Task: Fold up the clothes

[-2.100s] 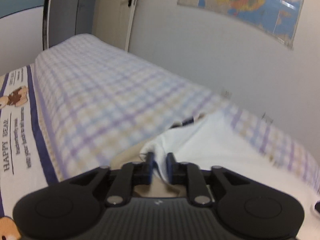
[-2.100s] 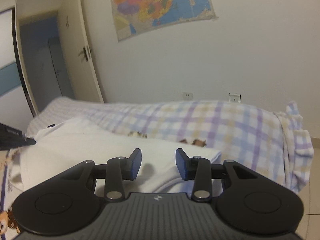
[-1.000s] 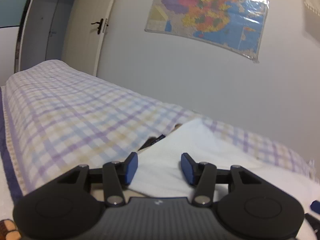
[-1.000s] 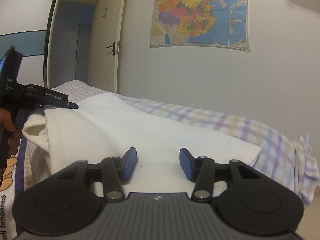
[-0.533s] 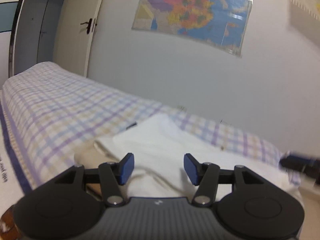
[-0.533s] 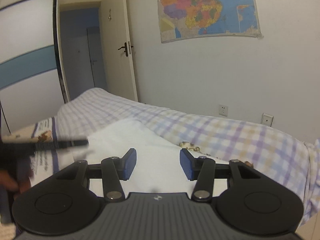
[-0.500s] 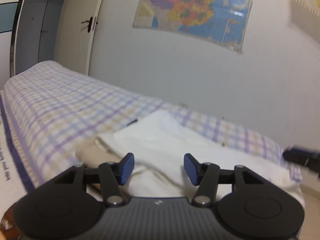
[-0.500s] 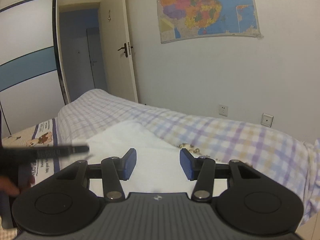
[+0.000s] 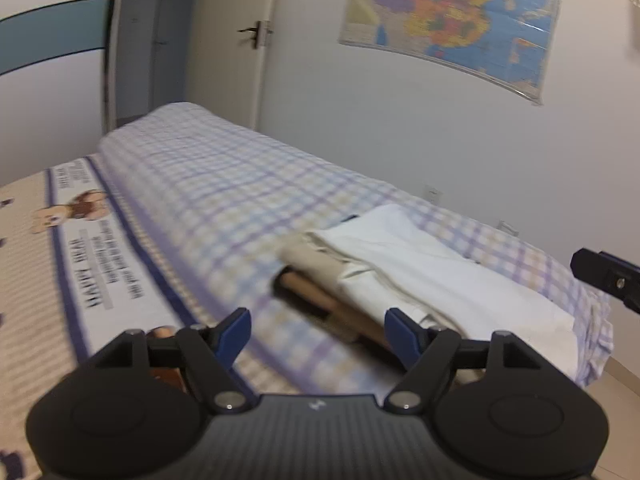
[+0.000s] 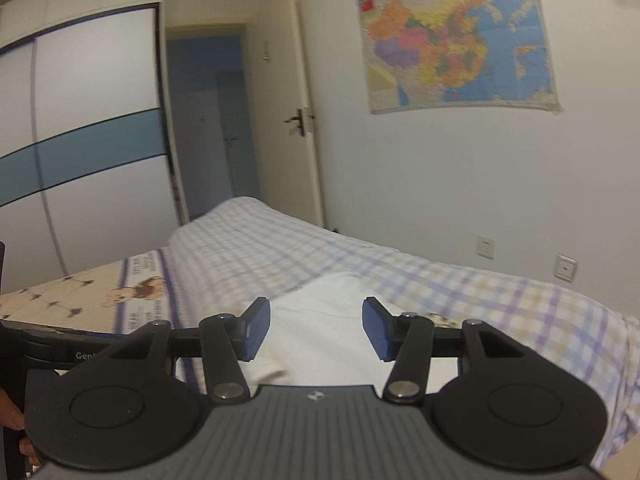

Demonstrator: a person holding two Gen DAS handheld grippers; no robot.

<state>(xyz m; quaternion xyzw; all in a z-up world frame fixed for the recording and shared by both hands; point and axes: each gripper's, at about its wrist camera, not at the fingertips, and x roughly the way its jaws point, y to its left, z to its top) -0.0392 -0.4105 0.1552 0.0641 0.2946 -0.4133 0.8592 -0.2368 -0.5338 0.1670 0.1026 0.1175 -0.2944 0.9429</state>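
The left claw [image 9: 318, 330], black with blue pads, hangs above the bed with its fingers spread wide and nothing between them. At about 1 o'clock from it lies a folded white cloth garment [image 9: 432, 268], stacked on a beige folded piece [image 9: 316, 258] with brown fabric [image 9: 320, 292] under that; the stack rests on the purple, blue and tan checked bedcover [image 9: 224, 184]. At 9 o'clock in the left wrist view a cream sheet with a dark blue stripe [image 9: 72, 256] shows a cartoon bear and the words "HAPPY BEAR"; the smaller lines beside them are too blurred to read.

The right claw [image 10: 316, 332], also black with blue pads, is likewise parted and holds nothing, with the white garment just beyond its tips. At 9 o'clock in its view the left tool's black arm carries white lettering starting "Gen", the rest hidden. A colourful wall map [image 10: 456, 40] hangs at 1 o'clock, beside an open white door [image 10: 300, 120] and a white wardrobe with a blue band [image 10: 80, 140].
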